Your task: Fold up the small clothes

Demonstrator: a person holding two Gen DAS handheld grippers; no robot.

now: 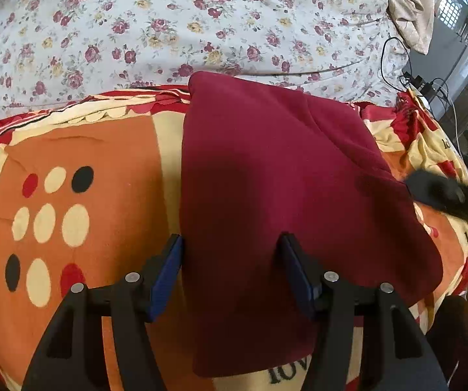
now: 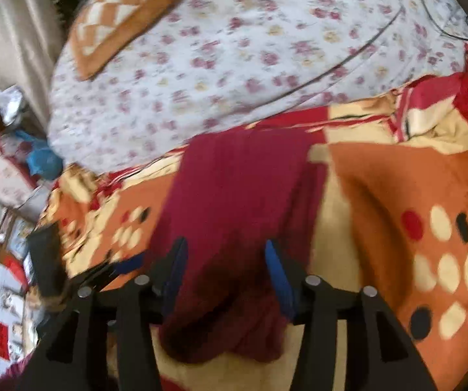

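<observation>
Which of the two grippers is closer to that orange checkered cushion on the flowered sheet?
Right, probably. The orange checkered cushion shows only in the right gripper view, far ahead and to its left. The left gripper view lacks it; both hover over the maroon garment.

The folded garment (image 1: pixel 266 195) lies on the blanket (image 1: pixel 103 169), with the bedsheet (image 1: pixel 168 26) behind both.

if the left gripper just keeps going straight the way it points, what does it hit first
Most likely the maroon garment, which lies flat on the patterned blanket right ahead of the open left gripper; depth is hard to judge.
</observation>
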